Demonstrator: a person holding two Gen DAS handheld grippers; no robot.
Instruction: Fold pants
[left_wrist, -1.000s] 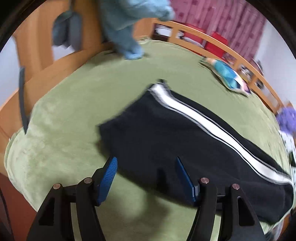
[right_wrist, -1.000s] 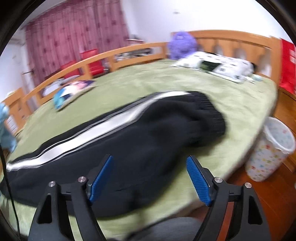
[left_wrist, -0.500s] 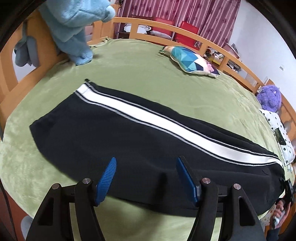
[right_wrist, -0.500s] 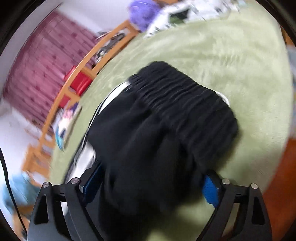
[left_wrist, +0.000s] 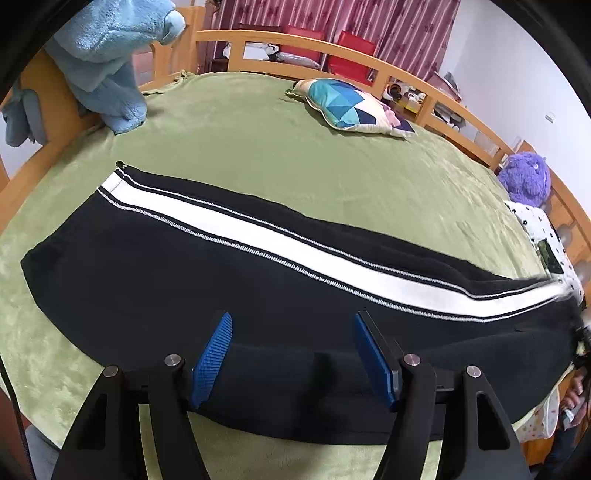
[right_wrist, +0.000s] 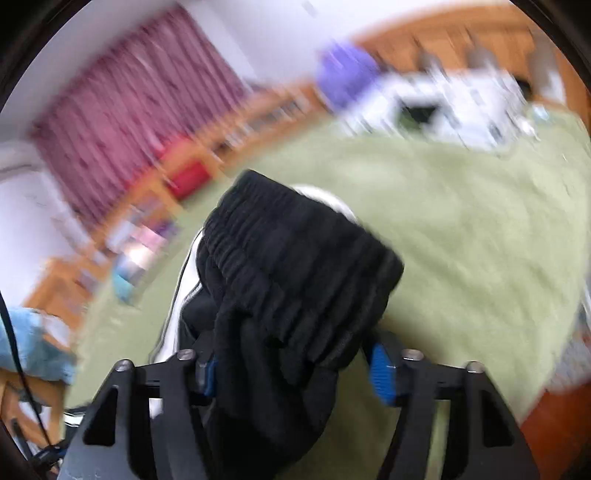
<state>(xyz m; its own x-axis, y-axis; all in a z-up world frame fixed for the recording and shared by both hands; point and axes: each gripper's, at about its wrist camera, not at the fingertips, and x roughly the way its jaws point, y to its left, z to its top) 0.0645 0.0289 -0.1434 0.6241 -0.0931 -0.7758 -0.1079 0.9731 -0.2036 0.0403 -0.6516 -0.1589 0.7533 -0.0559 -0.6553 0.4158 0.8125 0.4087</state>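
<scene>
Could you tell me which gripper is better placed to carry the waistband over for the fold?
Right: the right gripper is closing its jaws around the bunched waistband; the left gripper hovers open above the pants.

right claw (right_wrist: 291, 365) pads hidden by pants (right_wrist: 295, 266)

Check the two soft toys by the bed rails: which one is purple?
The round fuzzy toy at the right end of the bed, beside the spotted pillow. The other, draped over the rail at far left, is a light blue plush.
</scene>
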